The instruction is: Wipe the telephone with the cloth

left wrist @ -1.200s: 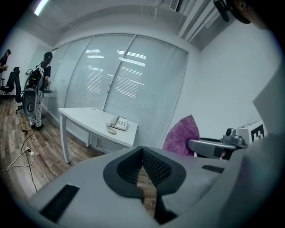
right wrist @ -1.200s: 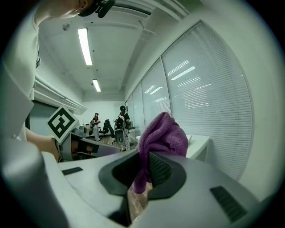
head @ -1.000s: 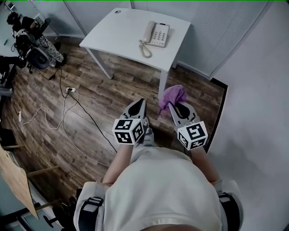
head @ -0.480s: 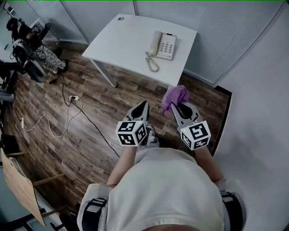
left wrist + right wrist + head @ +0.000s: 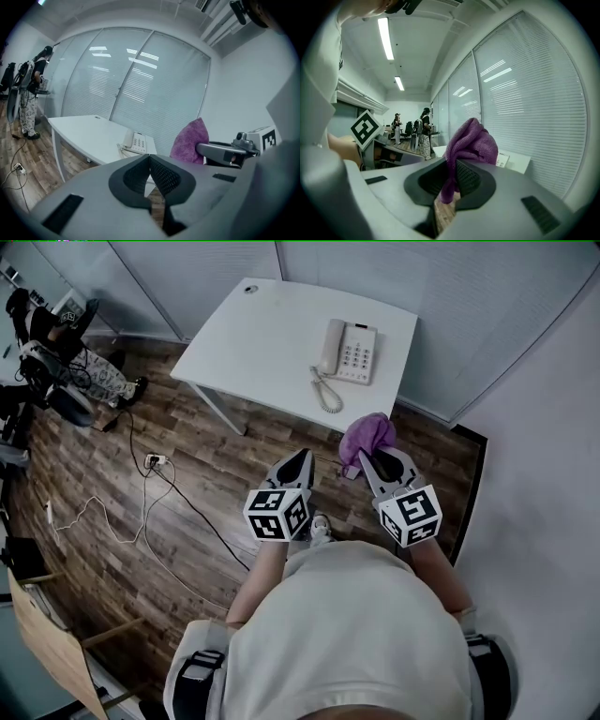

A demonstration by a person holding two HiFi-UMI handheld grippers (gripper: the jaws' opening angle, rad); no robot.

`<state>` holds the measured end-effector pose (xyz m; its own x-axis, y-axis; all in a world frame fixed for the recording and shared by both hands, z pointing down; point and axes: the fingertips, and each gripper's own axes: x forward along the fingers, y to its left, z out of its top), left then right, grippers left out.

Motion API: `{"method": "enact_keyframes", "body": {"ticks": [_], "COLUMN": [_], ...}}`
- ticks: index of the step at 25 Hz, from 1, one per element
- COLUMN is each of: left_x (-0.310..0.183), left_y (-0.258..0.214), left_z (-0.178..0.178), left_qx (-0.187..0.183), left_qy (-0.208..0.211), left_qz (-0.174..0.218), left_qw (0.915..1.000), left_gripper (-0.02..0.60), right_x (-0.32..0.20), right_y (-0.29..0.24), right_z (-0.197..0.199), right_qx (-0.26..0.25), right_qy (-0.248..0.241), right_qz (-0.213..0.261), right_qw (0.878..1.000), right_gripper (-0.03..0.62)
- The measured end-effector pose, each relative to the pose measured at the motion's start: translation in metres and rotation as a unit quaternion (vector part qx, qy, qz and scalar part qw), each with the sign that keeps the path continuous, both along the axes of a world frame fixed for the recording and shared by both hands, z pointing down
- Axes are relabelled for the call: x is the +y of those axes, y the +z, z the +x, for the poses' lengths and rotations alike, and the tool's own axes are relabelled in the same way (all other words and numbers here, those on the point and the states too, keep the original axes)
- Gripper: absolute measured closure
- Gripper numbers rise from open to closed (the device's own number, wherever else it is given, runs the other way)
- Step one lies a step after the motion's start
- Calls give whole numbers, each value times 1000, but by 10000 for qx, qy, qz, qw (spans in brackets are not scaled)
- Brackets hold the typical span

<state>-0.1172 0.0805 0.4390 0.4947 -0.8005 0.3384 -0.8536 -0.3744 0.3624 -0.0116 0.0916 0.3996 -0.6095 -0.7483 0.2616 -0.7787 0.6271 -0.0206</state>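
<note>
Cloth [image 5: 366, 439]: purple and bunched; a lower fold is pinched between the jaws of the right gripper, and the bulk stands up above and ahead of the jaw tips.
Right gripper [image 5: 377, 461]: its jaws are closed on the cloth, with the pads pressed on the fabric from both sides, as seen in the right gripper view [image 5: 452, 171]. It is held out in front of the person's body, above the floor and short of the table.
Left gripper [image 5: 301, 456]: its jaws are pressed together with nothing between them, as seen in the left gripper view [image 5: 150, 160]. It is held beside the right gripper, apart from it and pointed the same way.
Telephone [image 5: 352, 351]: white, with the handset laid on its cradle at the left and the keypad at the right. It lies on the right part of the table, ahead of both grippers and well apart from the jaws and the cloth.
Cord [image 5: 326, 395]: coiled; it is laid on the tabletop from the telephone toward the near edge.
Table [image 5: 272, 324]: white, set close to a wall of blinds [image 5: 140, 84].
Floor [image 5: 206, 484]: wood-patterned; thin cables [image 5: 141, 517] and a power strip [image 5: 155, 460] are seen at the left.
Far left: people [image 5: 42, 329] are seen standing by dark equipment.
</note>
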Motion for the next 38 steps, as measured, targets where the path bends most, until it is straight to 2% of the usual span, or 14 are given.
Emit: {"method": "enact_keyframes", "body": {"ticks": [9, 19, 27, 38], "left_x": [-60, -102, -121, -145], "left_y": [3, 9, 20, 35], "left_z": [-20, -35, -46, -37], "left_qx": [36, 58, 108, 75], "left_qy": [163, 360, 370, 233], "left_qz": [43, 21, -110, -227], "left_qw": [9999, 9993, 9992, 9994], "left_gripper": [560, 560, 560, 560], "right_x": [-57, -106, -138, -191], "right_y": [0, 3, 5, 12], "right_z": [-25, -33, -32, -3], "right_qx": [40, 97, 233, 400], "right_qy": [90, 356, 575, 655], "right_qz": [106, 130, 164, 190], "right_qw": [9999, 9992, 9979, 9969], "right_gripper": [548, 548, 548, 548]}}
